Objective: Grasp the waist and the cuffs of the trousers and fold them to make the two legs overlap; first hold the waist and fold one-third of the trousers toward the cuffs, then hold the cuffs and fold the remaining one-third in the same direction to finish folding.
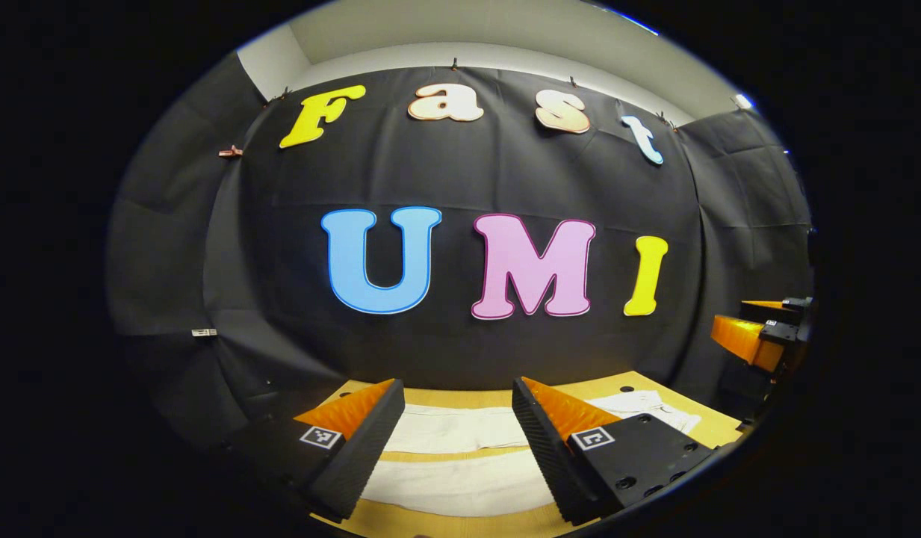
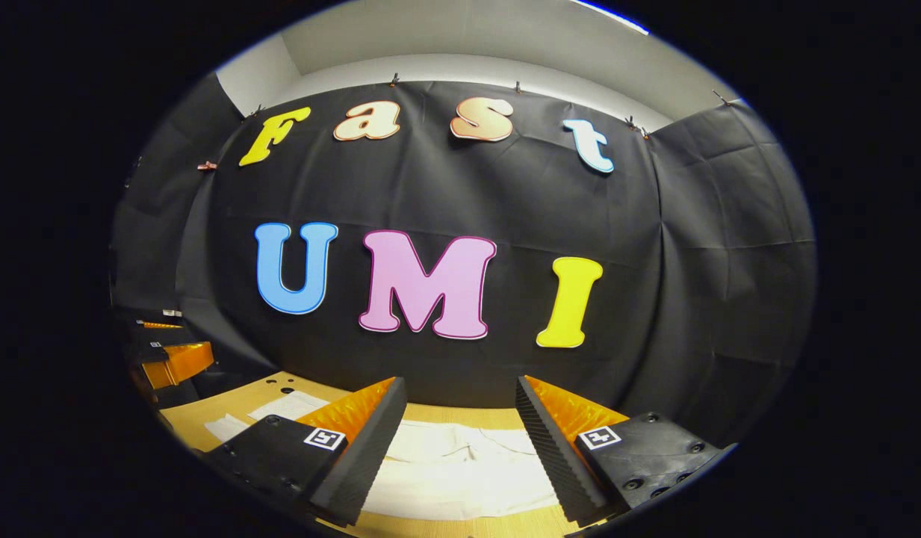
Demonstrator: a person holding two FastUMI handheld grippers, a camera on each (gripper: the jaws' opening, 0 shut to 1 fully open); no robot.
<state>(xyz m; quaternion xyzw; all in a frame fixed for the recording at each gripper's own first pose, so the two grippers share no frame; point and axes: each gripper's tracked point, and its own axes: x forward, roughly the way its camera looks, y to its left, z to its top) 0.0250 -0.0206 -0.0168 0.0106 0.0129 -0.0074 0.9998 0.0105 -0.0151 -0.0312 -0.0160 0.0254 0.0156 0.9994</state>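
The table [image 1: 613, 385], a light wooden surface, stands against the booth wall. The trousers [image 1: 460, 486], pale cloth, lie flat on it with both legs spread side by side; a strip of bare wood shows between the legs in the left gripper view. In the right gripper view the trousers [image 2: 460, 467] lie at 6 o'clock, directly ahead of the fingers.

The left gripper [image 1: 458, 430] hovers above the cloth, fingers spread wide, holding nothing. The right gripper [image 2: 460, 430] hovers likewise, fingers spread, nothing between them. The left gripper view also shows the right gripper at 3 o'clock.

Judged step: none of the folds is made; the first grasp is pending. The next move calls for lowering both grippers, one to the waist and one to the cuffs, and pinching the cloth edge cleanly before laying one leg over the other.
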